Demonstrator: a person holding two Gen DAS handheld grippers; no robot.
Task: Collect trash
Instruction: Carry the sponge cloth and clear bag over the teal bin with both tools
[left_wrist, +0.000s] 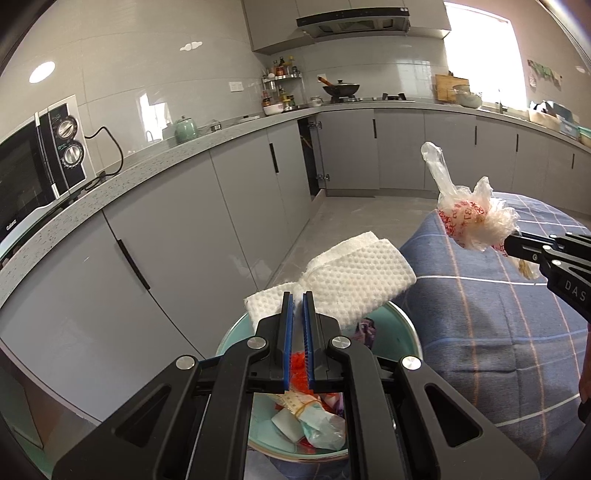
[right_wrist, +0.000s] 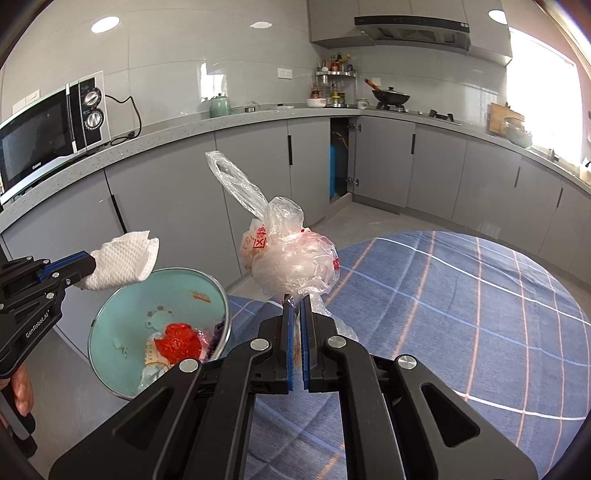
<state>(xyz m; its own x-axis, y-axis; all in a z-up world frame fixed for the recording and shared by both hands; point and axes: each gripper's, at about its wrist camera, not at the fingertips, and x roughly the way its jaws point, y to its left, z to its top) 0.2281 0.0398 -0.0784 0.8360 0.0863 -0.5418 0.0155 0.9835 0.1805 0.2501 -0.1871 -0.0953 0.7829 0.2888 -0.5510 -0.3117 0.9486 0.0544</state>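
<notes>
**Trash collection, mid-task: two items in transit**

Left gripper (left_wrist: 298, 295): clamped on a folded paper towel (left_wrist: 354, 280), held just above the teal bowl (right_wrist: 122, 314). Right gripper (right_wrist: 296, 300): clamped on a knotted plastic bag (right_wrist: 291, 258), raised over the checked desk cloth (right_wrist: 461, 295), beside the bowl. Bowl contents: red wrapper (right_wrist: 177, 341) and other scraps already deposited. Outstanding, by judgement: releasing both items into the bowl. Beyond: grey cabinets (right_wrist: 255, 162), microwave (right_wrist: 44, 136).

Bright daylight blows out the window (left_wrist: 480, 55); frames sharp, with fisheye bending and dark corners.
</notes>
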